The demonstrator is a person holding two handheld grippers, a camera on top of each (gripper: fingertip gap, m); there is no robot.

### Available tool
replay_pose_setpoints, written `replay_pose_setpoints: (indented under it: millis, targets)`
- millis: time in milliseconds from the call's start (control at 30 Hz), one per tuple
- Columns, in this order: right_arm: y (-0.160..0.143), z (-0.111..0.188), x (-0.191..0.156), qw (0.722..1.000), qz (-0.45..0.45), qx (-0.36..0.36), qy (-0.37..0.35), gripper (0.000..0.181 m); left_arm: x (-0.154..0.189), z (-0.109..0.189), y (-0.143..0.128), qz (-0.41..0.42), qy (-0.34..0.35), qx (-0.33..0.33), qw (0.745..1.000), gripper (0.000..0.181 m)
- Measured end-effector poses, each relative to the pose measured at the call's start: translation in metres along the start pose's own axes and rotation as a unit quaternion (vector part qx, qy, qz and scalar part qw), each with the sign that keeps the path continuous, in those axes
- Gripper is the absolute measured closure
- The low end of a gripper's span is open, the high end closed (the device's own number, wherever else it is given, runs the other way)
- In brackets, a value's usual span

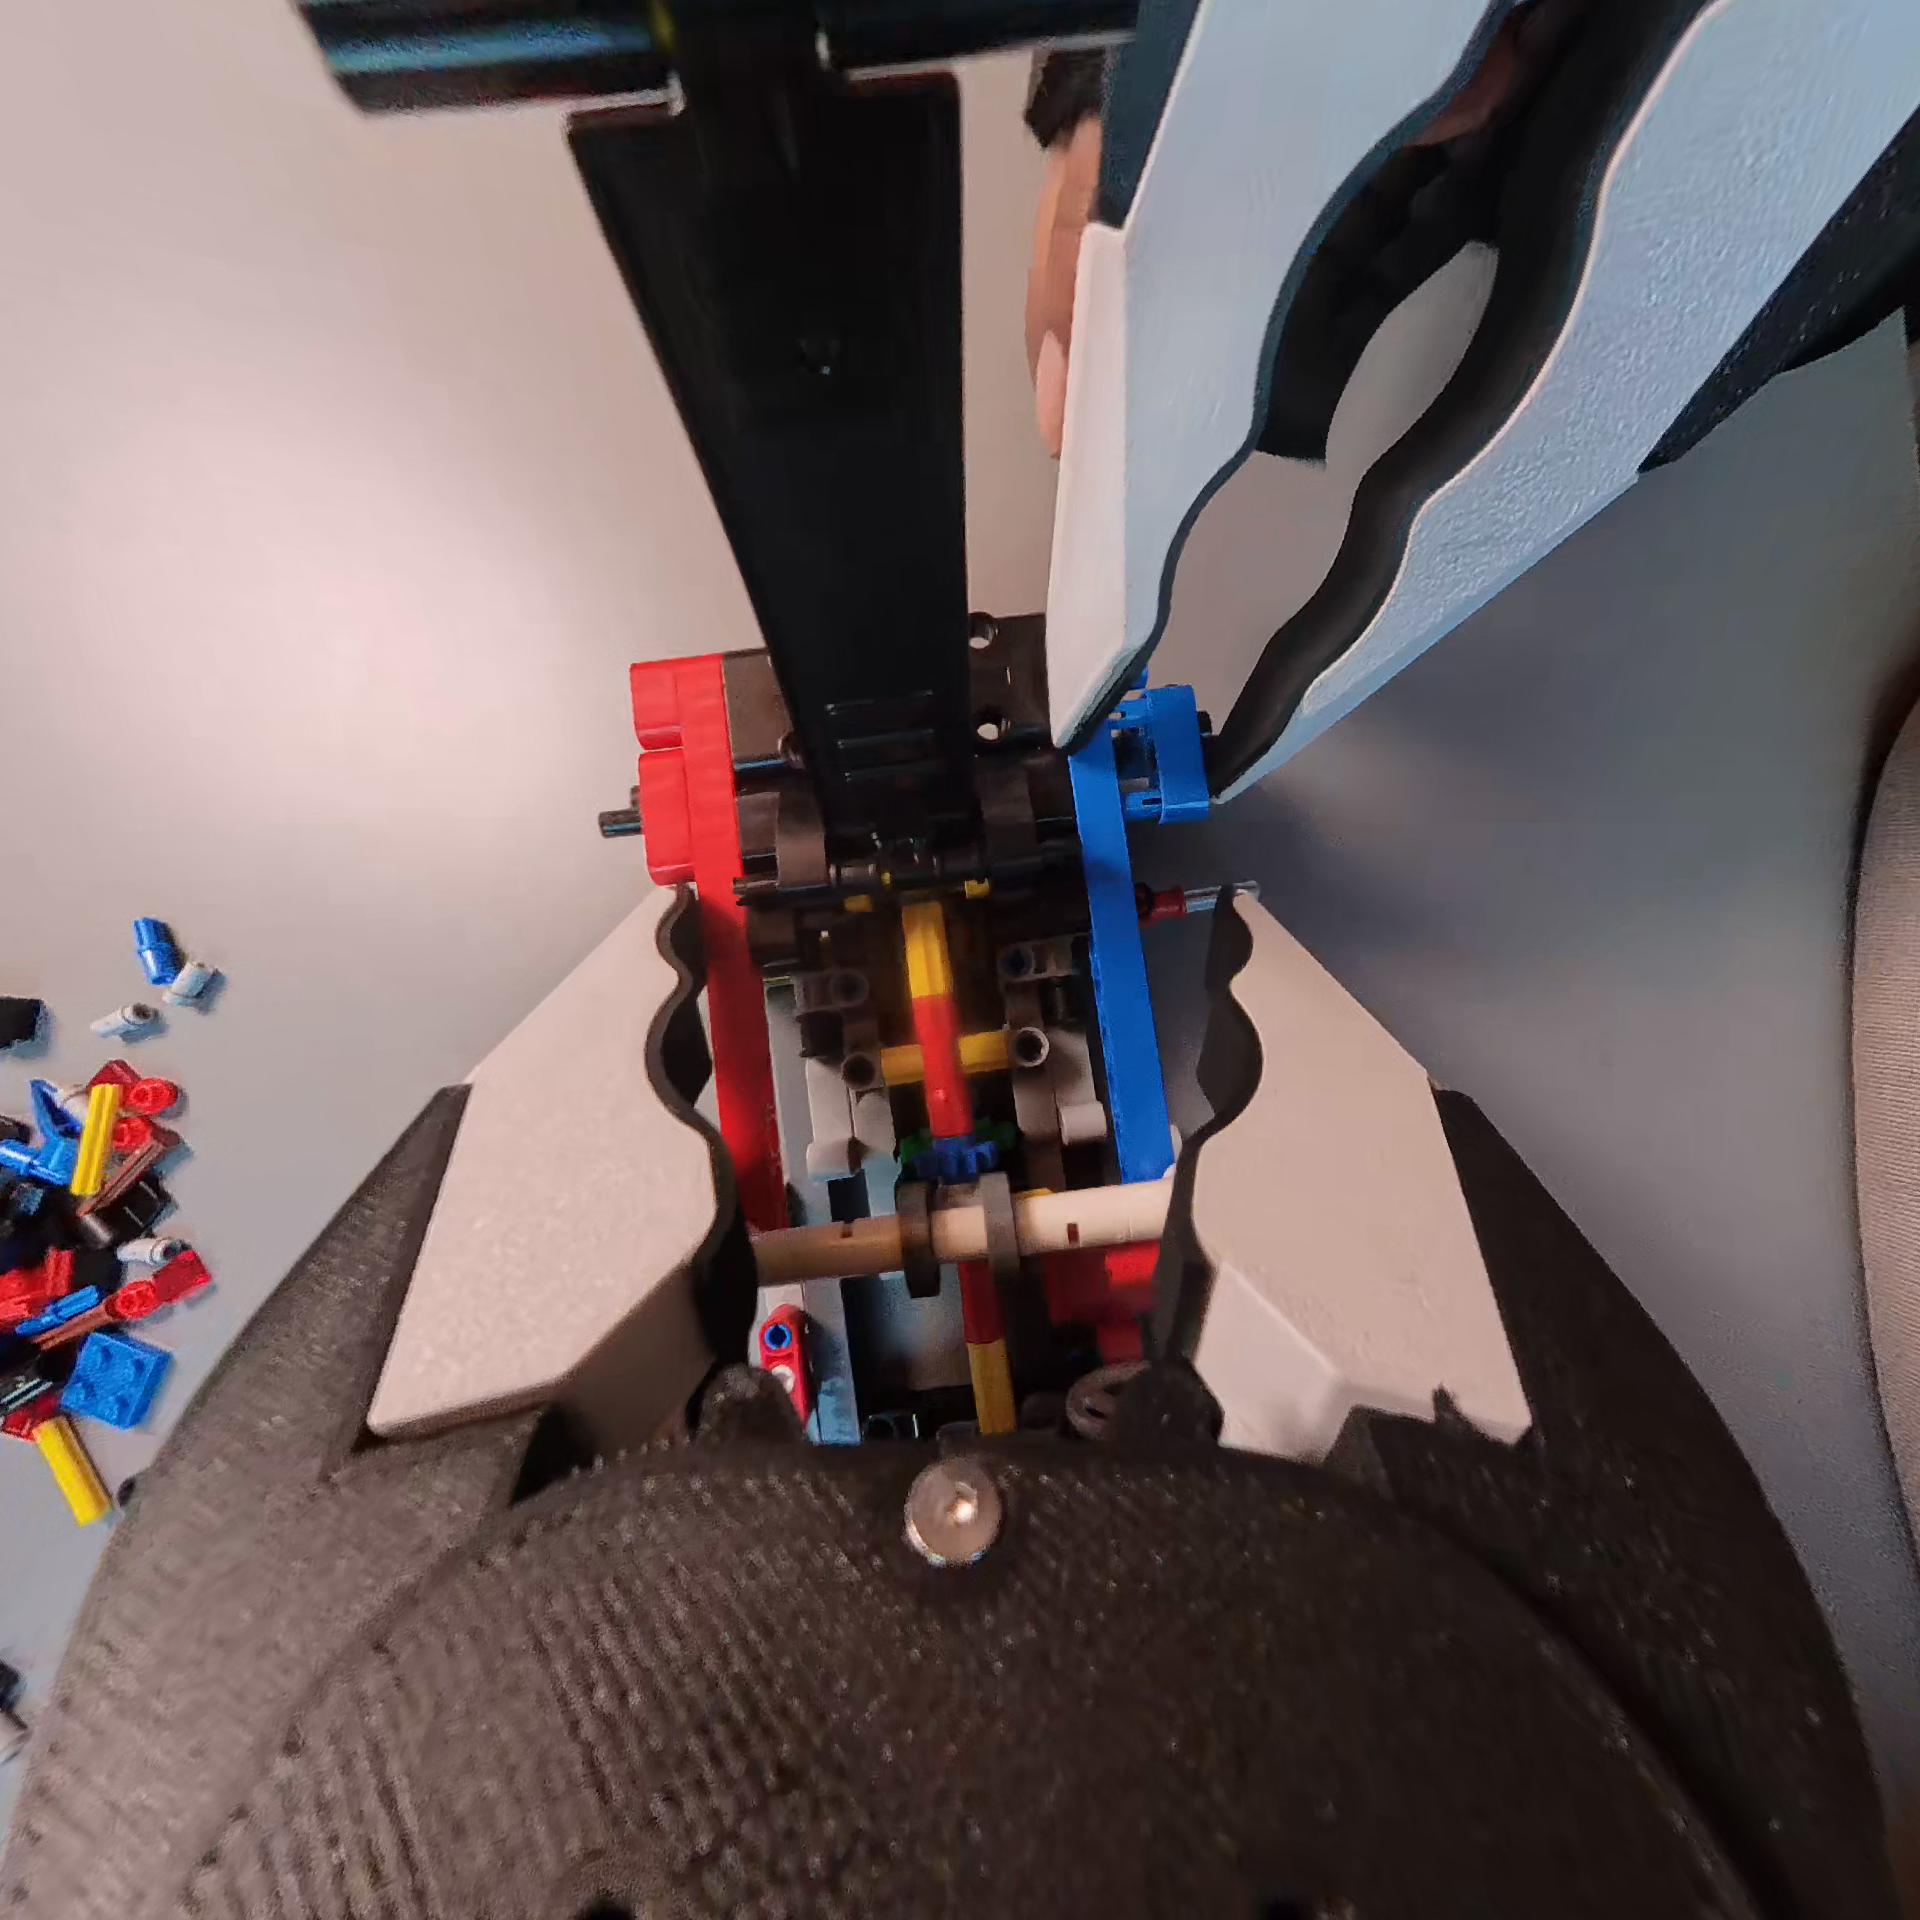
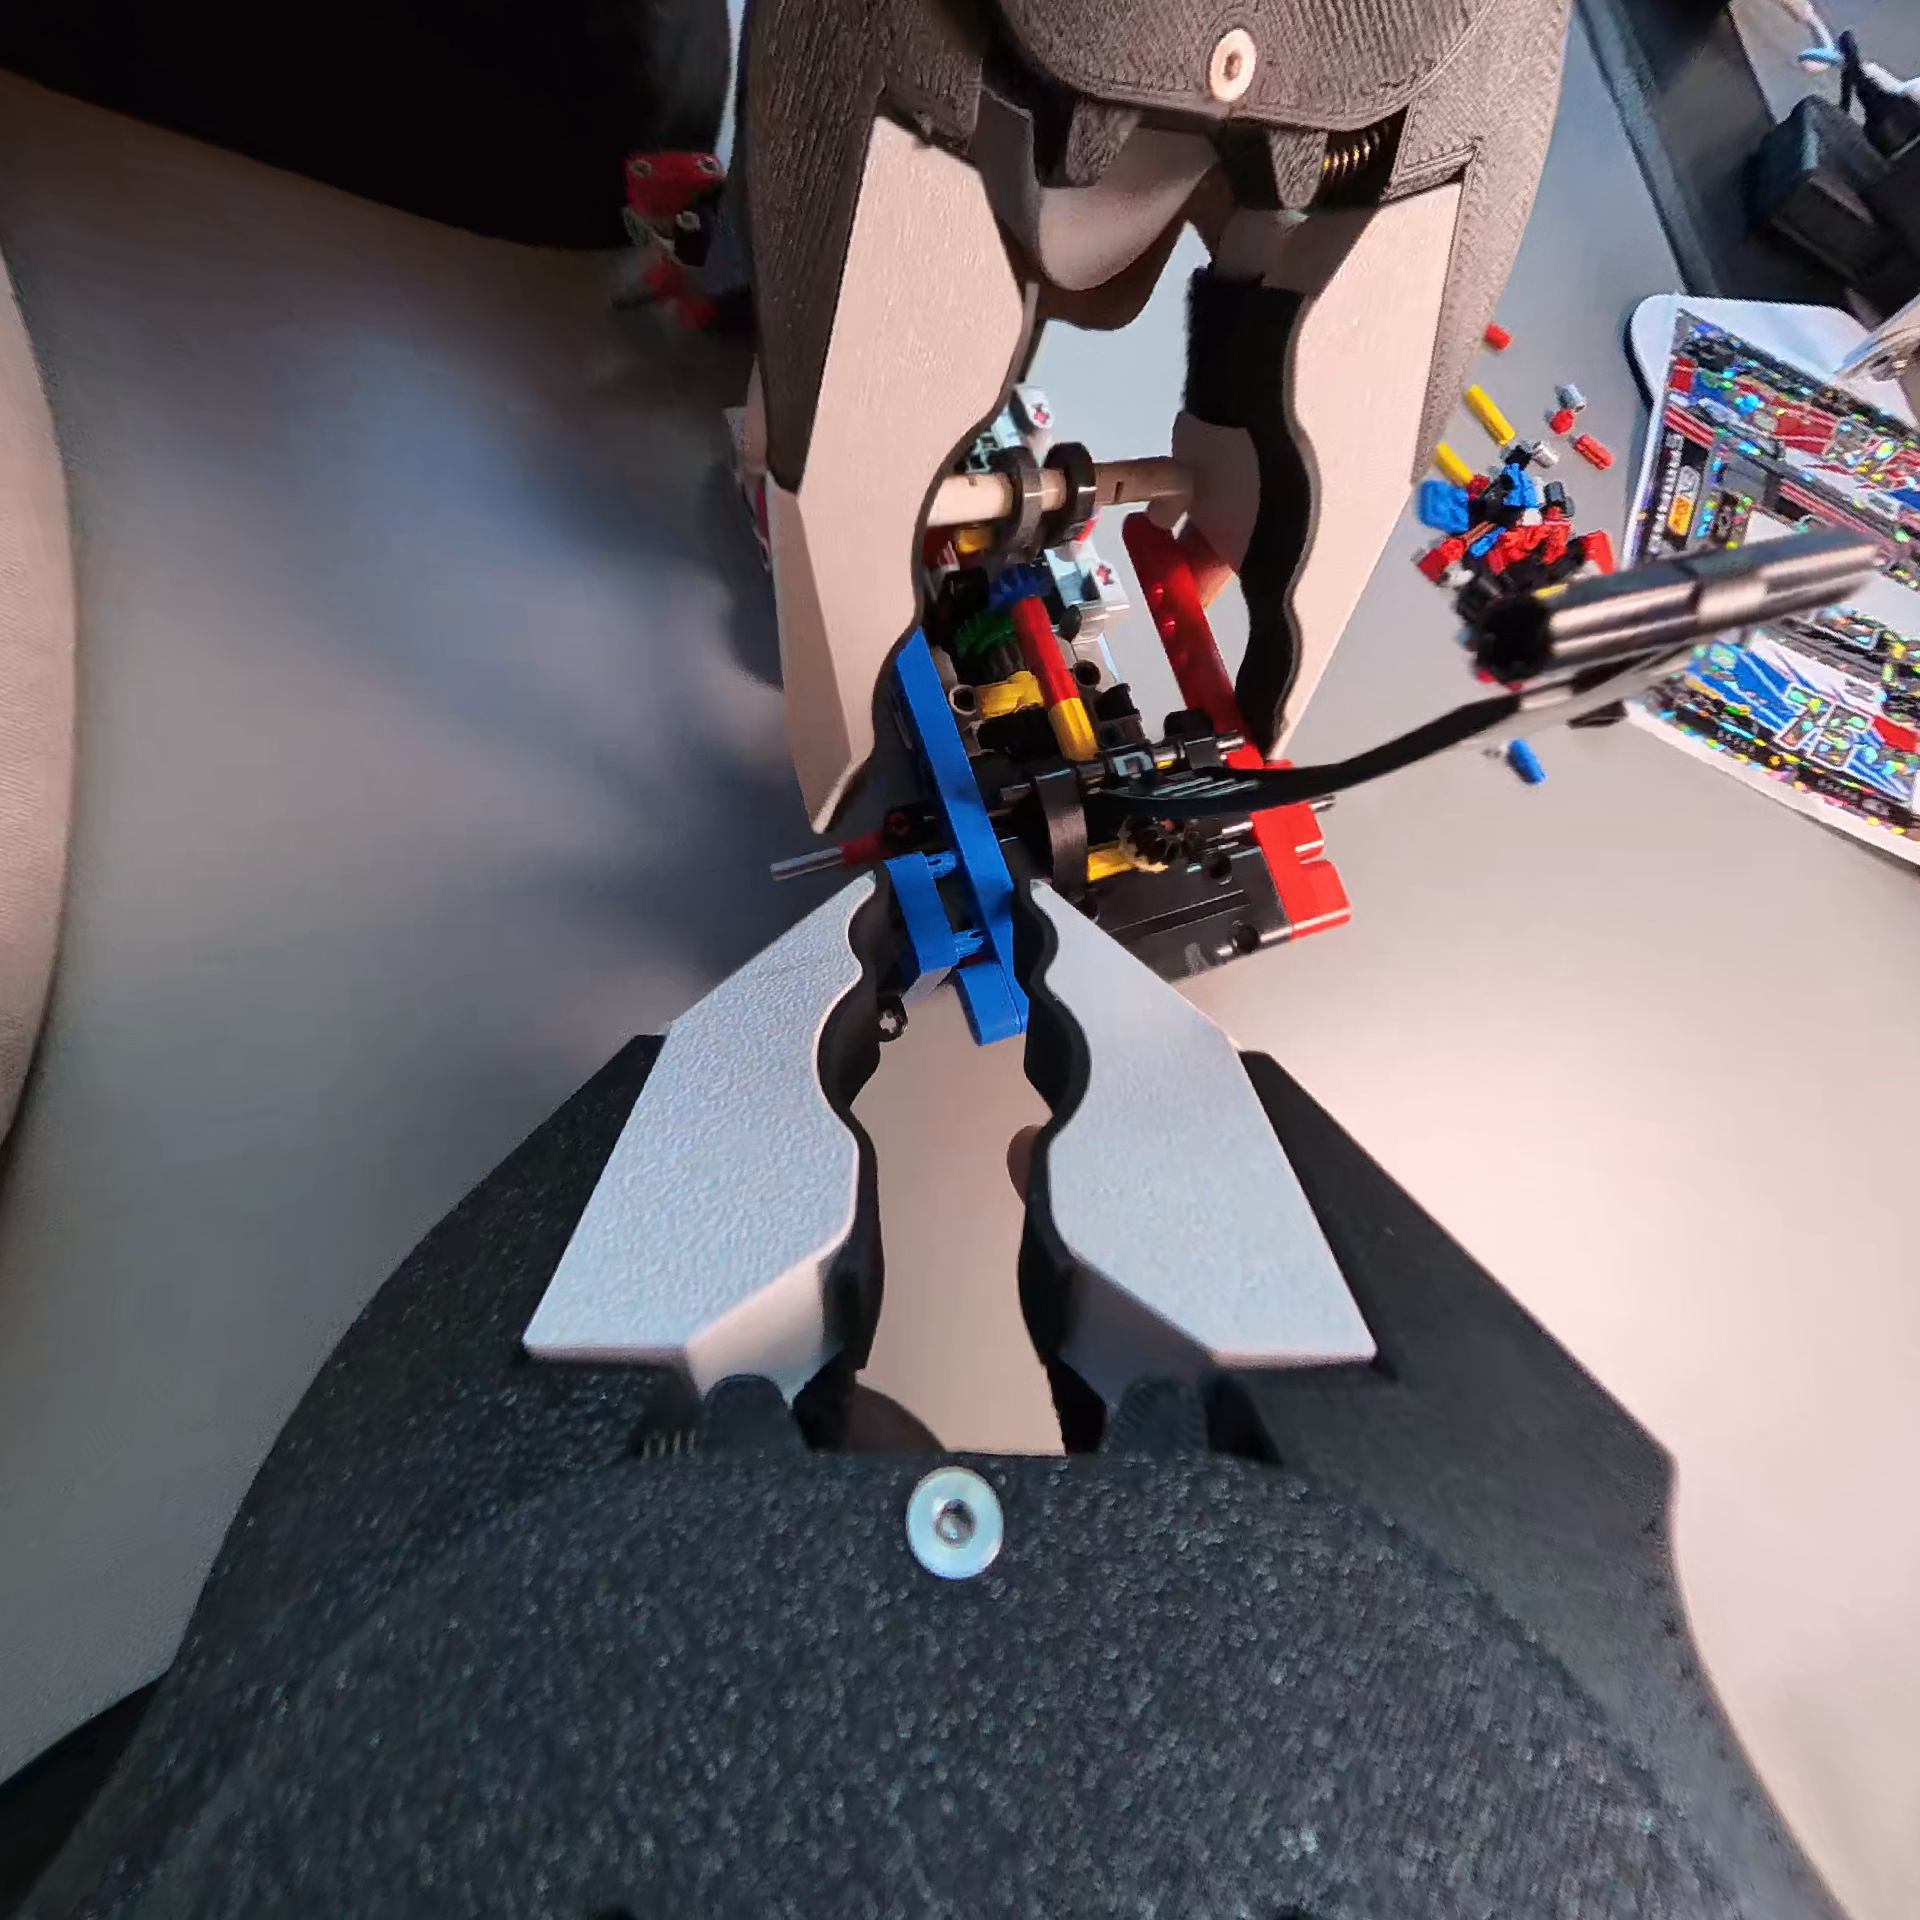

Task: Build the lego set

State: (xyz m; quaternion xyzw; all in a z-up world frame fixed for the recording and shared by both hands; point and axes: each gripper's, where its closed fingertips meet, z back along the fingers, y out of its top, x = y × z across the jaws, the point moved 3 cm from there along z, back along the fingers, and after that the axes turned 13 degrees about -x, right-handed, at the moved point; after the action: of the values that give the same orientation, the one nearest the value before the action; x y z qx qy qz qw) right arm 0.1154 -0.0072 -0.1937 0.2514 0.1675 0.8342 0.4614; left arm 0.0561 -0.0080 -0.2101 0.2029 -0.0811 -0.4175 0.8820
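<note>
Mid-build: your left gripper (image 1: pixel 956 1049) is clamped across the half-finished lego chassis (image 1: pixel 935 1039) at frame centre, one finger against the red side beam (image 1: pixel 738 1039) and the other against the blue side beam (image 1: pixel 1117 997). Your right gripper (image 2: pixel 951 935) is pinching the small blue bracket (image 2: pixel 935 925) on the blue beam's end, seemingly pressing it home. Axles, gears and the black strip (image 1: pixel 821 416) look fitted, but a sizeable pile of loose pieces (image 1: pixel 94 1247) at lower left and the sticker sheet (image 2: pixel 1787 561) at upper right of the right wrist view suggest plenty remains.
</note>
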Motion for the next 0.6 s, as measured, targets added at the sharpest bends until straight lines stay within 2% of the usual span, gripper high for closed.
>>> replay_pose_setpoints:
  millis: [600]
  targets:
    - [-0.0028, -0.0022, 0.0064, 0.996, 0.010, 0.062, 0.059, 0.161, -0.0018, 0.0014, -0.0020, 0.024, -0.015, 0.009, 1.000, 0.089]
